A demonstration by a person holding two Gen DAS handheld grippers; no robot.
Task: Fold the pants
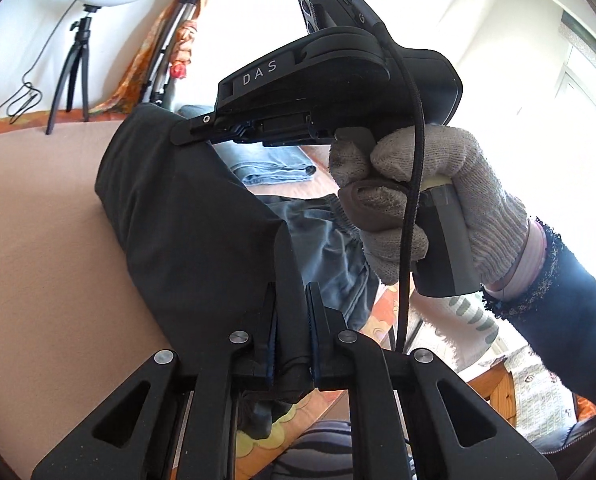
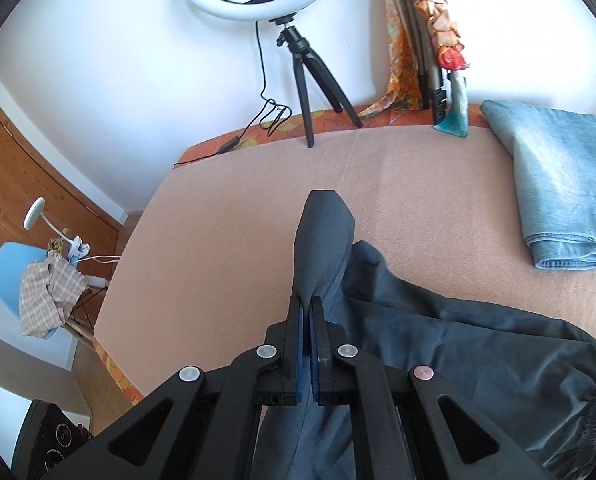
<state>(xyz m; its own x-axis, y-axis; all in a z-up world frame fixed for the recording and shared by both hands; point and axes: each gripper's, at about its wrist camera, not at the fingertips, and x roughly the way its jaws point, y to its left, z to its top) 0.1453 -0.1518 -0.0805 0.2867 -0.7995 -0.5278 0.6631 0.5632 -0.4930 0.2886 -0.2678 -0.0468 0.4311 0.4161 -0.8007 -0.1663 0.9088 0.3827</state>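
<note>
Ahead of my right tongs [image 2: 308, 312] the pink tabletop [image 2: 234, 216] lies bare up to the ring light tripod [image 2: 310, 80] at the far edge; its cable [image 2: 266, 116] trails there too; folded blue jeans [image 2: 558, 192] block the far right corner; the dark pants [image 2: 438, 340] cover the near right; from my left tongs [image 1: 292, 312], the gloved right hand [image 1: 426, 200] and its tool crowd the middle.

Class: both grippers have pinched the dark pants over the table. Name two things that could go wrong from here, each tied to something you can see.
1. The right gripper pinches only a small fold of the dark pants; it might slip free.
2. The hanging pants could drag across the folded jeans nearby and disturb them.
3. The left gripper sits close below the right one, so they could collide.
</note>
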